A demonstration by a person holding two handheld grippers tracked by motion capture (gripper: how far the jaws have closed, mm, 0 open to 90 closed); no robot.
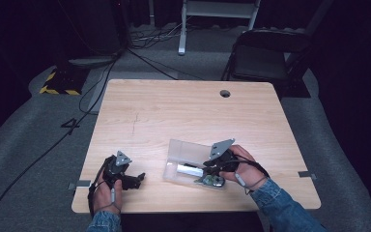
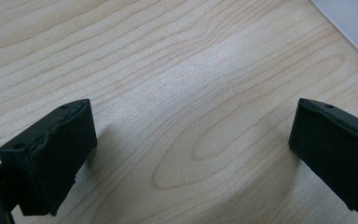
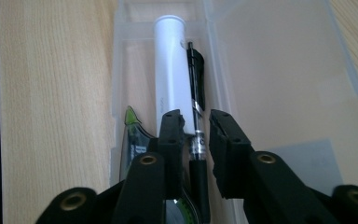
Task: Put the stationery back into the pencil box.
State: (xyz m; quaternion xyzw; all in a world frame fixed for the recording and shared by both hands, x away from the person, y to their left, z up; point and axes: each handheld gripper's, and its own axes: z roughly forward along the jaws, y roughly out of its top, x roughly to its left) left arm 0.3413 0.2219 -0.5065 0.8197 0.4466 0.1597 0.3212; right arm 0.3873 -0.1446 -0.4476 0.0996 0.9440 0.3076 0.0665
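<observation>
A clear plastic case lies open on the wooden table, near its front edge. In the case's tray a white tube and a black pen lie side by side, with a green and black item to their left. My right gripper reaches into the tray with its jaws narrowly apart. The pen runs between them, a thin gap on each side. My left gripper rests low over bare wood at the front left, open wide with nothing between its jaws.
The case's flat lid lies open beside the tray. A corner of the case shows at the top right of the left gripper view. A cable hole sits at the table's far edge. A dark folding chair stands behind the table.
</observation>
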